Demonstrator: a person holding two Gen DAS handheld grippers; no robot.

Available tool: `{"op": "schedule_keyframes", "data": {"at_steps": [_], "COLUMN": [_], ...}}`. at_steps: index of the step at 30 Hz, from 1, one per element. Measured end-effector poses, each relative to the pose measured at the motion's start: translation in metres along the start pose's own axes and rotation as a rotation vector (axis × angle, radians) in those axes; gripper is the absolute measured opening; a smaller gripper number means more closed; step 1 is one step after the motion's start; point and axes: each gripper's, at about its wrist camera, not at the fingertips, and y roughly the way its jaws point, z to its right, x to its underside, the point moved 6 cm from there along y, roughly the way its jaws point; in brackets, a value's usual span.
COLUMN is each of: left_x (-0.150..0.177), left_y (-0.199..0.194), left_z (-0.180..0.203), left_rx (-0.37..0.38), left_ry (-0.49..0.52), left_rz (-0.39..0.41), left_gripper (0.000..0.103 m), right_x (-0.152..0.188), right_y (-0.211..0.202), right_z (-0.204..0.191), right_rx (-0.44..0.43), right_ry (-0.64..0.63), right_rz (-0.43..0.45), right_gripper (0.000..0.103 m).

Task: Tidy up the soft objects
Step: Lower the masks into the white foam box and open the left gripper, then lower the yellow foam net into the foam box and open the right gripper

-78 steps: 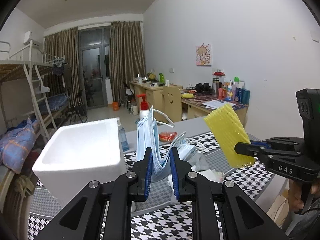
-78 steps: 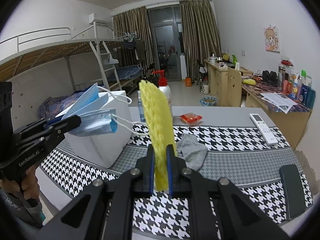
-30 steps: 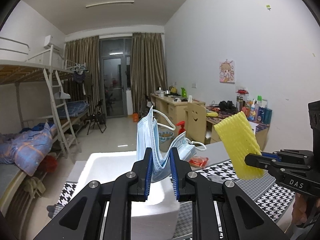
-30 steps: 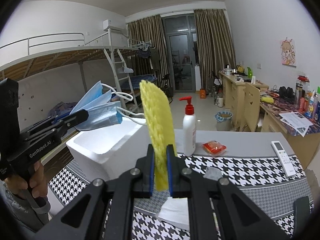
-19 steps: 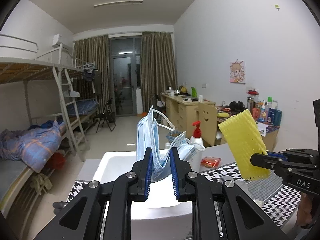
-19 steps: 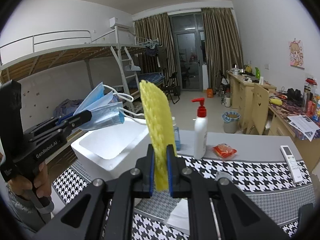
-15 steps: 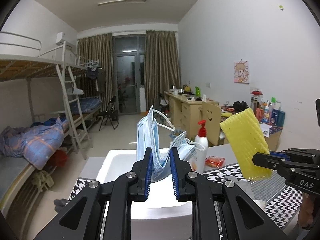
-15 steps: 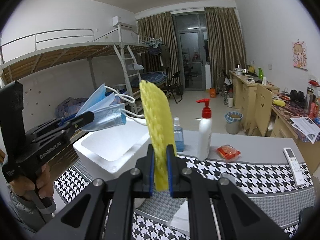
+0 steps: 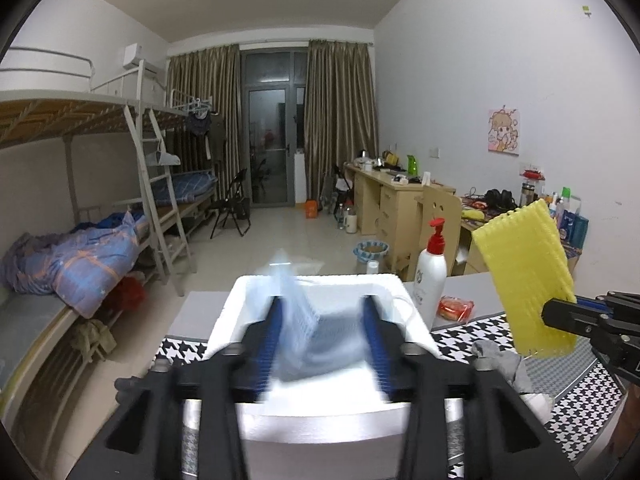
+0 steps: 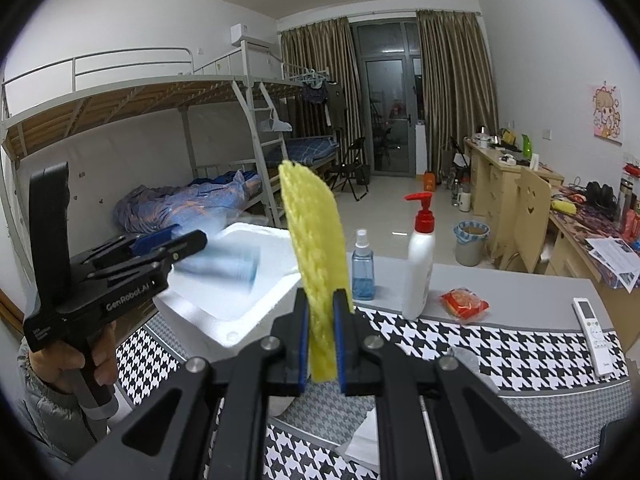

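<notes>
now the left gripper (image 9: 323, 340) hangs over the white foam box (image 9: 320, 416) with its jaws spread wide; the blue face masks (image 9: 308, 332) sit blurred between them, loose above the box. well to the right, the right gripper (image 10: 321, 330) is clamped on the upright yellow foam net (image 10: 314, 256).

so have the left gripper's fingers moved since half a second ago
Yes: the left gripper has sprung open above the foam box, its fingers now apart, blue masks dropping free.
</notes>
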Motion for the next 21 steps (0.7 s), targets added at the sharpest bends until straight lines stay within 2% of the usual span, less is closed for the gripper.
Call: {"op": "schedule_keyframes", "data": {"at_steps": [3,9,13,21], "left_x": [0.000,-0.002,-0.002,-0.002], "left_y": [-0.004,-0.012,-0.016,-0.026], "left_z": [-0.006,-0.015,-0.018,-0.025], "left_rx": [-0.021,-0.040,-0.031,-0.046], "left_ry": [-0.009,-0.023,-0.034,-0.031], "left_rz": [0.018,0.045,0.051,0.072], "left_gripper": [0.080,0.099,0.102,0.102], "right_x": [-0.001,-0.005,-0.010,-0.015], "right_y": [0.003,0.006,0.008,0.016], "right_z": [-0.002,-0.009,-0.014,-0.028], "right_rx": [0.005,0.006,-0.012,-0.030], "right_ry": [-0.003,-0.015,-0.018,-0.032], "right_rz": [-0.005,-0.007,0.008,0.005], "right_gripper": [0.014,0.014,0.014,0.014]}}
